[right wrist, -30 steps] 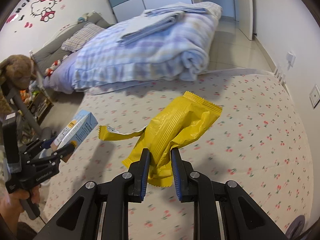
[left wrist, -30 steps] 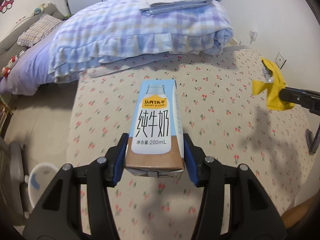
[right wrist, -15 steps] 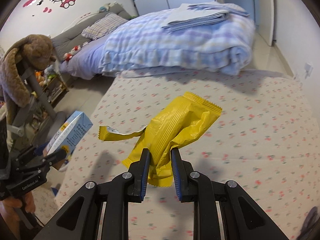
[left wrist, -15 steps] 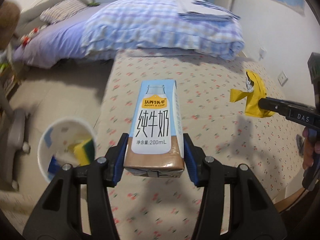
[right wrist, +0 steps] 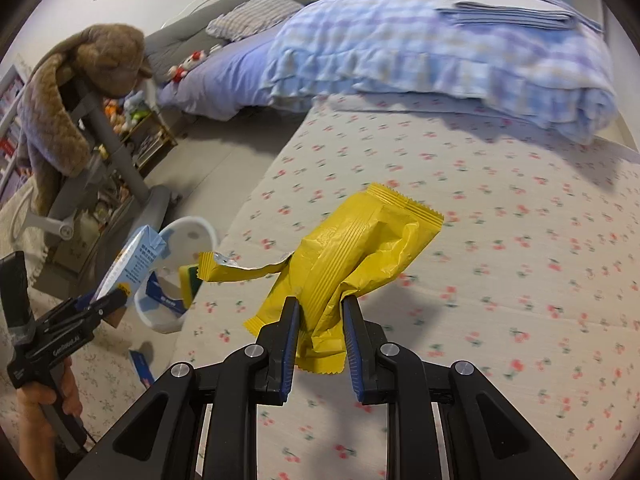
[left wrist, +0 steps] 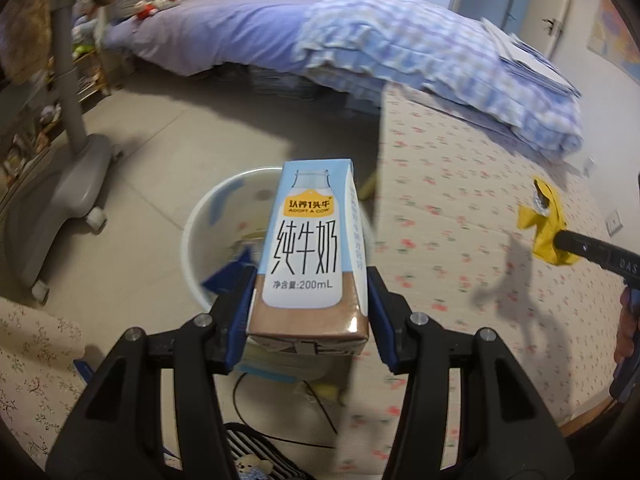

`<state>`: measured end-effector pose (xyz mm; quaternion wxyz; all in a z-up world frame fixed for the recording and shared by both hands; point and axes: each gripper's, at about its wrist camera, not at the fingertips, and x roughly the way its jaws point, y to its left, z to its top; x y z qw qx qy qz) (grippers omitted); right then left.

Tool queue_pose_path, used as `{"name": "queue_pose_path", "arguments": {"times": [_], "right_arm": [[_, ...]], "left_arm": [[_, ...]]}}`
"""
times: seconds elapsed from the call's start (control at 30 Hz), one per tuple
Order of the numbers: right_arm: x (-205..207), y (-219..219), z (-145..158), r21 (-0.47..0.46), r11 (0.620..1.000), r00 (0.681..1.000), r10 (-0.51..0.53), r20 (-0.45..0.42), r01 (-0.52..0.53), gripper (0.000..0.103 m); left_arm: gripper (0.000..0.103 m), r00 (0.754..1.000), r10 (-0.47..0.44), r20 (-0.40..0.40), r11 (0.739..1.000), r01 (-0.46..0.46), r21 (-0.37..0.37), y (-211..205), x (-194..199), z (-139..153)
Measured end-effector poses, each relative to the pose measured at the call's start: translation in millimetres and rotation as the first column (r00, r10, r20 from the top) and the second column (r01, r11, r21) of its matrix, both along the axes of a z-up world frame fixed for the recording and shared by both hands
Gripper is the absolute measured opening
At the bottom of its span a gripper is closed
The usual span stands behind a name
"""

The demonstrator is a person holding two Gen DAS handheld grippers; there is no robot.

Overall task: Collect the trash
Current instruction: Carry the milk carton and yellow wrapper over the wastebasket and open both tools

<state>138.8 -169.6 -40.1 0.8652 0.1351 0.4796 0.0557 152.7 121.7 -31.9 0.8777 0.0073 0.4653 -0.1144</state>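
Observation:
My left gripper [left wrist: 308, 312] is shut on a light-blue 200 mL milk carton [left wrist: 310, 248] and holds it upright above a white trash bin [left wrist: 208, 216] on the floor beside the bed. The carton [right wrist: 134, 262] and the bin [right wrist: 188, 232] also show in the right wrist view. My right gripper [right wrist: 320, 320] is shut on a crumpled yellow snack wrapper [right wrist: 352, 248] and holds it over the cherry-print mattress [right wrist: 500, 280]. The wrapper [left wrist: 546, 220] also shows at the right of the left wrist view. The bin holds a blue pack and a yellow-green sponge [right wrist: 190, 280].
A folded blue checked quilt [right wrist: 420, 48] lies at the far end of the mattress. A grey wheeled stand [left wrist: 60, 184] with a brown plush toy [right wrist: 80, 92] stands on the floor left of the bin. A blue item [right wrist: 142, 366] lies on the patterned rug.
My left gripper has swung left off the mattress with the carton and now hangs over the bin. My right gripper has turned left with the wrapper, still over the mattress.

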Motion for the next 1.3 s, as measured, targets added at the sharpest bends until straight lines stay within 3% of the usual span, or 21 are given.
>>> {"name": "queue_pose_path", "arguments": {"times": [0.13,0.23,0.3,0.37,0.43,0.6,0.93,1.17,1.27,1.3], "right_arm": [[10,26,-6,-0.002,0.999,0.999,0.04,-0.008,-0.04,0.023],[15,41,-8,-0.003,0.998,0.998,0.068,-0.004,-0.068,0.023],[20,54,-8,0.001,0.995,0.995,0.098,0.001,-0.098,0.023],[24,65,-9,-0.003,0.993,0.993,0.12,0.005,-0.12,0.023],[27,75,-10,-0.017,0.989,0.989,0.148,0.001,-0.148,0.023],[42,104,-15,-0.038,0.977,0.978,0.21,-0.013,-0.21,0.023],[86,161,-32,-0.022,0.966,0.965,0.255,-0.065,-0.257,0.023],[101,187,-36,0.004,0.95,0.948,0.31,-0.076,-0.311,0.027],[101,190,-33,0.028,0.946,0.943,0.325,-0.07,-0.324,0.038],[100,189,-32,0.019,0.947,0.945,0.32,-0.064,-0.32,0.047]], "left_arm": [[0.054,0.998,0.056,-0.004,0.998,-0.057,-0.008,20,13,-7],[0.055,0.996,0.08,0.038,0.997,-0.08,-0.009,25,21,-6],[0.056,0.994,0.108,0.017,0.994,-0.107,-0.023,28,27,-8],[0.064,0.992,0.127,-0.025,0.991,-0.128,-0.041,34,31,-11],[0.088,0.987,0.158,-0.042,0.987,-0.159,-0.031,39,32,-10],[0.094,0.971,0.234,-0.048,0.97,-0.23,0.074,53,25,-1],[0.095,0.955,0.291,-0.059,0.95,-0.282,0.134,83,18,5],[0.095,0.946,0.314,-0.079,0.944,-0.303,0.127,90,20,5],[0.095,0.943,0.32,-0.087,0.943,-0.309,0.12,93,20,4],[0.095,0.943,0.32,-0.088,0.944,-0.309,0.118,92,20,4]]}}
